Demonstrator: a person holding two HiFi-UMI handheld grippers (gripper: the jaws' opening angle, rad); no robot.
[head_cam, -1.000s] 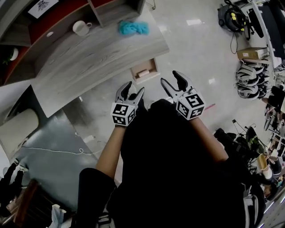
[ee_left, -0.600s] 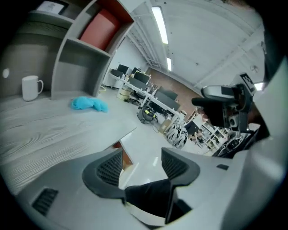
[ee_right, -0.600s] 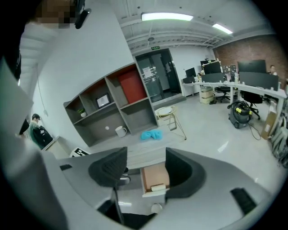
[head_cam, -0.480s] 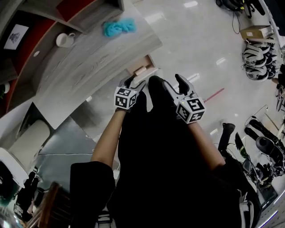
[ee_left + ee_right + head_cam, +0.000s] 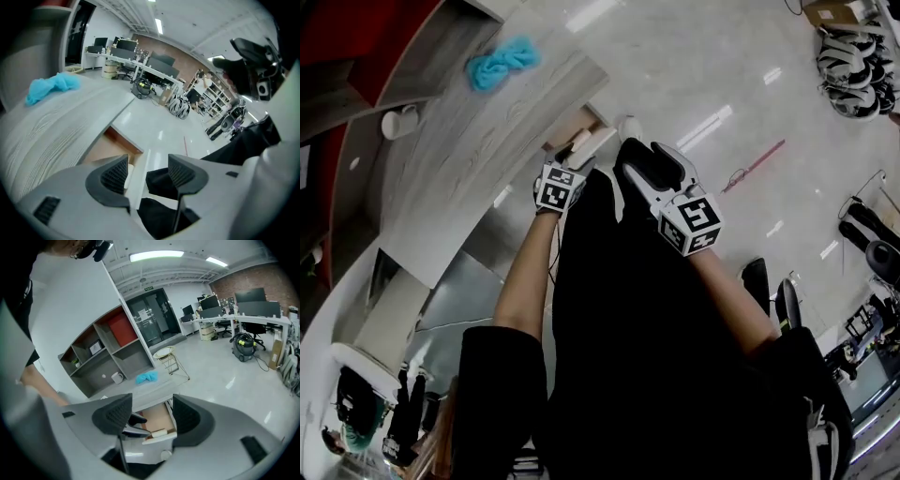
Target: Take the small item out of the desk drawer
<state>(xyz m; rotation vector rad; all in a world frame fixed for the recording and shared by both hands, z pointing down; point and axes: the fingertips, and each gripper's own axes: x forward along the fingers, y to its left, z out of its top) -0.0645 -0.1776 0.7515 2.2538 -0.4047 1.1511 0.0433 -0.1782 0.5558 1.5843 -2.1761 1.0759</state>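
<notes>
Head view: two handheld grippers at an open desk drawer (image 5: 572,127).
Left gripper (image 5: 579,148) has its jaws apart over the drawer's front edge, just beside the small pale item (image 5: 158,433) inside. Right gripper (image 5: 643,161) has its jaws apart, holding nothing.

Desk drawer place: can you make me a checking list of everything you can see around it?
Surface: grey wood-grain desk.
Job's things: the drawer is pulled open; a small pale item lies at its front, not yet taken.
Clutter: blue cloth on the desk; white mug by the shelves.
Grippers: left gripper open at the drawer's front edge, holding nothing; right gripper open and empty, short of the drawer.
Cables: what looks like a thin pale cable on the floor beside the desk.
Surroundings: shiny floor, shelves with red panels, office desks far off.
</notes>
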